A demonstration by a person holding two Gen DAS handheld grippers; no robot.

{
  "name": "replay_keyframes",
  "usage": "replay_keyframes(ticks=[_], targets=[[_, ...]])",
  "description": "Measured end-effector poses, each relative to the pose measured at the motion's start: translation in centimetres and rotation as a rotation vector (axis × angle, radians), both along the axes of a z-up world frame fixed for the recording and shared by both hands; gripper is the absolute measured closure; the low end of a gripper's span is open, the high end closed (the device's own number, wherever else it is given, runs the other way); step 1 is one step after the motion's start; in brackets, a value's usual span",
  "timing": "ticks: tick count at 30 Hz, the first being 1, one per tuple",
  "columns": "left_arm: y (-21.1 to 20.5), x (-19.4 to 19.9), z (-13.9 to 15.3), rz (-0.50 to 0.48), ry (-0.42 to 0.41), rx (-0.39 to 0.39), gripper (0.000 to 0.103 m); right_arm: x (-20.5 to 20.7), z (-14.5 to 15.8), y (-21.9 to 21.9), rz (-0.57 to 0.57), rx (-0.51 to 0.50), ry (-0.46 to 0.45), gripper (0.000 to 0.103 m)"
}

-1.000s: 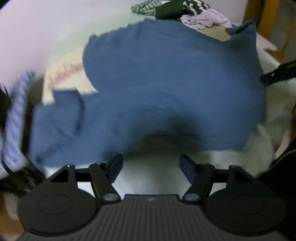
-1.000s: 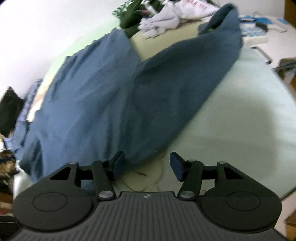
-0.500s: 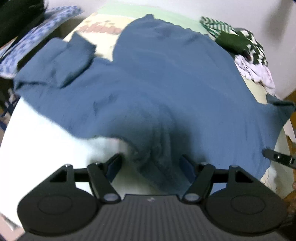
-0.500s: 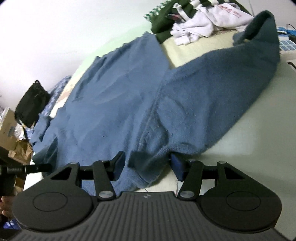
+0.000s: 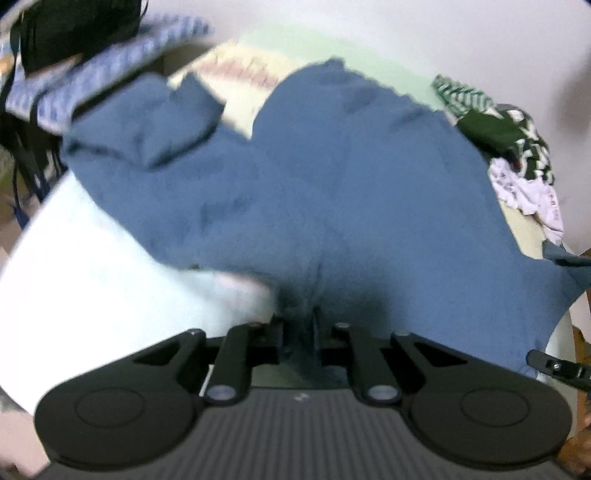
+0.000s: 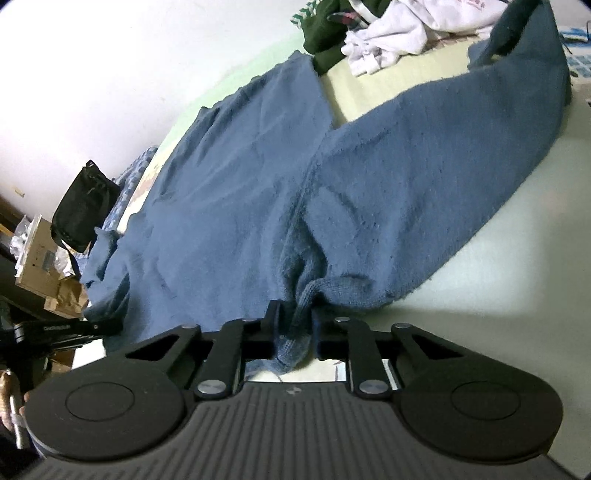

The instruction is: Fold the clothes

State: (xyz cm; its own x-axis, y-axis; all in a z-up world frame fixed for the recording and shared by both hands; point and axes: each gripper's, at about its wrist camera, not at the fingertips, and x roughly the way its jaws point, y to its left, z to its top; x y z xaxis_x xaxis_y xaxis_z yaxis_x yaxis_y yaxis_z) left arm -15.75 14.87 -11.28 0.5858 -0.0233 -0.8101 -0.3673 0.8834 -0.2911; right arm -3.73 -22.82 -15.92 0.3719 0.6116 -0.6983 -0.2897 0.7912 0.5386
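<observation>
On the bed (image 6: 498, 295), the left gripper (image 5: 298, 325) and right gripper (image 6: 295, 317), jaws just closed, each clamp the blue sweater's (image 6: 240, 177) near edge.

Plain blue sweater (image 6: 236, 192); green-and-white patterned garment (image 5: 506, 125); blue-checked cloth (image 5: 92, 85).

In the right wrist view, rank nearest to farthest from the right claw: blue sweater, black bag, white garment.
1. Blue sweater: pinched in the right claw, whose jaws have just closed on it.
2. Black bag: far left, beyond the bed edge.
3. White garment: top, in the pile.
</observation>
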Motion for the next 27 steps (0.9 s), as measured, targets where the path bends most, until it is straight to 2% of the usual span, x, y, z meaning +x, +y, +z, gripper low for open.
replay_keyframes(ticks=[3, 6, 8, 12, 15, 16, 17, 18, 19, 20, 22, 24, 26, 27], targets=[[-0.6, -1.6, 2.3, -0.033, -0.040, 0.036, 0.094, -1.3, 2.1, -0.2, 0.066, -0.025, -0.049, 0.099], [-0.5, -2.9, 3.2, -0.046, -0.044, 0.040, 0.094, -2.5, 4.0, -0.8, 0.121, -0.048, -0.062, 0.100], [-0.1, -2.7, 2.3, -0.049, -0.011, 0.048, 0.094, -2.9, 4.2, -1.0, 0.116, -0.080, -0.057, 0.100], [0.4, -1.1, -0.5, -0.062, 0.075, 0.042, 0.094, -2.5, 2.1, -1.2, 0.083, -0.113, 0.032, 0.102], [0.3, -1.0, -1.0, -0.075, 0.083, 0.044, 0.093, -2.3, 1.1, -1.0, 0.049, -0.098, 0.070, 0.077], [0.4, -1.0, -1.0, -0.077, 0.078, 0.039, 0.091, -2.2, 0.9, -1.0, 0.029, -0.075, 0.075, 0.061], [0.5, -1.0, -1.0, -0.080, 0.073, 0.034, 0.090, -2.1, 0.8, -1.0, 0.010, -0.050, 0.078, 0.056], [0.6, -0.9, -1.0, -0.076, 0.070, 0.040, 0.085, -1.9, 0.6, -0.9, -0.010, -0.026, 0.082, 0.055], [0.8, -0.8, -1.0, -0.072, 0.066, 0.046, 0.072, -1.8, 0.5, -0.8, -0.020, -0.004, 0.087, 0.055], [1.1, -0.7, -0.9, -0.068, 0.063, 0.053, 0.068, -1.6, 0.2, -0.5, -0.025, 0.009, 0.097, 0.055], [1.2, -0.2, -1.1, -0.063, 0.063, 0.065, 0.069, -1.2, -0.2, 0.3, -0.029, 0.023, 0.109, 0.054], [1.3, 0.2, -1.2, -0.059, 0.063, 0.077, 0.068, -1.2, 0.0, 1.4, -0.013, 0.005, 0.058, 0.049], [1.4, 0.7, -1.4, -0.054, 0.062, 0.089, 0.069, -1.4, 0.4, 2.8, 0.018, -0.063, -0.008, 0.039], [1.2, 0.7, -1.5, -0.054, 0.071, 0.105, 0.072, -1.6, 0.5, 3.5, 0.038, -0.116, -0.044, 0.038]])
